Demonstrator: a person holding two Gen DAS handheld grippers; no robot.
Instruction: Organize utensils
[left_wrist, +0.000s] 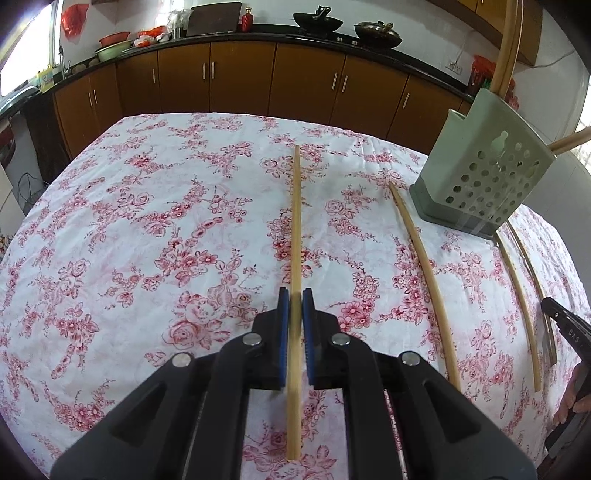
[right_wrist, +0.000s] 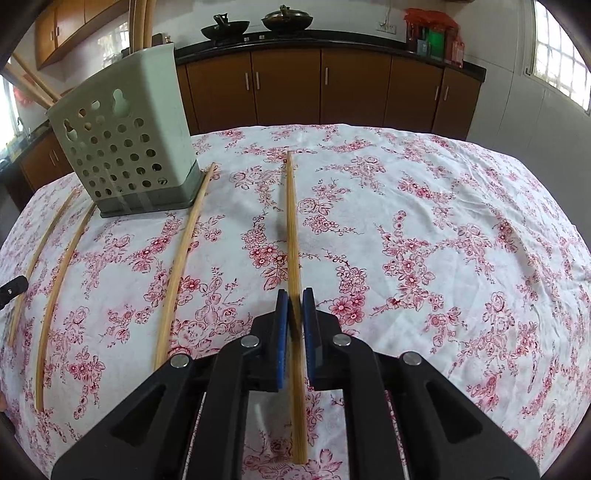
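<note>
Left gripper (left_wrist: 295, 299) clamps slim bamboo chopstick (left_wrist: 296, 221); right gripper (right_wrist: 295, 299) clamps darker grained chopstick (right_wrist: 292, 229); perforated plastic holder (right_wrist: 125, 147) nearby.

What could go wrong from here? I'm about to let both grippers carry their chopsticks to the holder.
1. The left gripper and the right gripper each pinch a long chopstick near one end, so it could pivot or slip.
2. The holder already has sticks leaning out; a new one may knock them.
3. Loose chopsticks on the tablecloth could get swept aside.
</note>
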